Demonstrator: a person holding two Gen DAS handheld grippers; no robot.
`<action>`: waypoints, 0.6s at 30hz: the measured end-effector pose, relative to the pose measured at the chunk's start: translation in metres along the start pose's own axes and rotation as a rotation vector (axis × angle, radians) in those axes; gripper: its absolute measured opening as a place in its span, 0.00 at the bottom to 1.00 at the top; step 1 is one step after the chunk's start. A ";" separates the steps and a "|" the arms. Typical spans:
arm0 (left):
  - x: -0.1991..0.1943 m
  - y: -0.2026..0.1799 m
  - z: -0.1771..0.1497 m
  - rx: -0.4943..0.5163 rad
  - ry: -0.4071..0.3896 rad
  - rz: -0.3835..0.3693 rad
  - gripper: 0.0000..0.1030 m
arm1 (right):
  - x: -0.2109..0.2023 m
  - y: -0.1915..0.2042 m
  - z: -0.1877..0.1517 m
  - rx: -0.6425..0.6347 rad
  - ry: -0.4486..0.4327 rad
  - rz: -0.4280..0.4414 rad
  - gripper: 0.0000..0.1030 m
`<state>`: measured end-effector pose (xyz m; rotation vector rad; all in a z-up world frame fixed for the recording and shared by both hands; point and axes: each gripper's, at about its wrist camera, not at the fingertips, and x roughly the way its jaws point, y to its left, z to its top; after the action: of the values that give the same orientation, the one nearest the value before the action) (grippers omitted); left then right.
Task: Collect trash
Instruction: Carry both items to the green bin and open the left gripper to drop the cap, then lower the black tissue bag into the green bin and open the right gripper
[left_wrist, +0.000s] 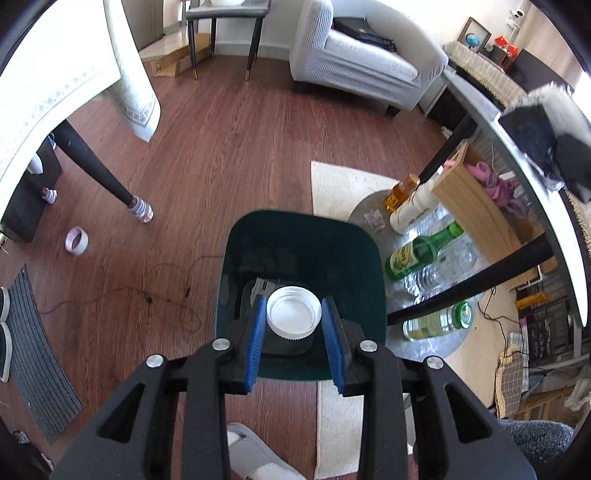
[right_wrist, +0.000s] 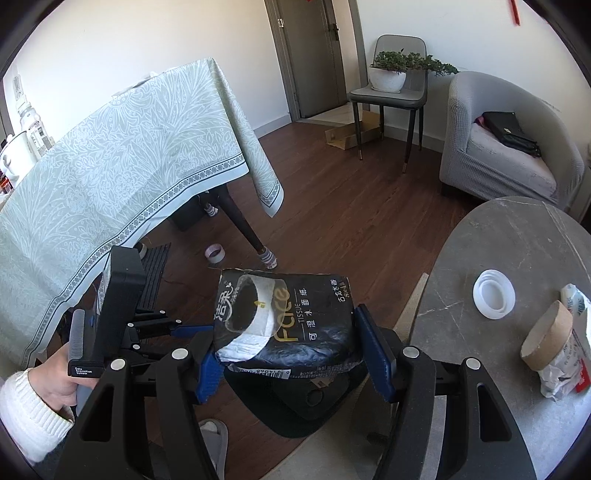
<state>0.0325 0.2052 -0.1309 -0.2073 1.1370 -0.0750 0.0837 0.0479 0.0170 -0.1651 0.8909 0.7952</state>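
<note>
Left tongs (left_wrist: 293, 314) clenched on white lid (left_wrist: 293, 309) over bin (left_wrist: 301, 236); right tongs (right_wrist: 291, 343) grasping tissue pack (right_wrist: 291, 325), possibly loosely, could drop beside.

Grey armchair (right_wrist: 506, 147) holding black bag (right_wrist: 511, 133); potted plant (right_wrist: 391, 72) on chair (right_wrist: 388, 96).

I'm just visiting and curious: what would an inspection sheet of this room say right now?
Surface: round grey table.
Job's things: white lid over the dark bin; black tissue wrapper; cardboard tube, white ring on table.
Clutter: bottles, tape roll.
Grippers: left hand-held gripper clamps lid; right hand-held gripper clamps wrapper.
Cables: thin wire on floor.
Surroundings: armchair, clothed table.
</note>
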 end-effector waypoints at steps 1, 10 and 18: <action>0.003 0.002 -0.002 -0.001 0.016 0.004 0.32 | 0.004 0.002 0.001 0.002 0.008 0.003 0.63; 0.034 0.009 -0.017 0.003 0.125 0.003 0.32 | 0.039 0.013 0.001 0.008 0.097 0.012 0.63; 0.029 0.014 -0.020 0.010 0.123 -0.003 0.37 | 0.064 0.021 -0.004 0.004 0.165 0.011 0.63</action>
<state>0.0261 0.2111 -0.1678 -0.1975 1.2583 -0.0975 0.0907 0.0961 -0.0300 -0.2246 1.0499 0.7978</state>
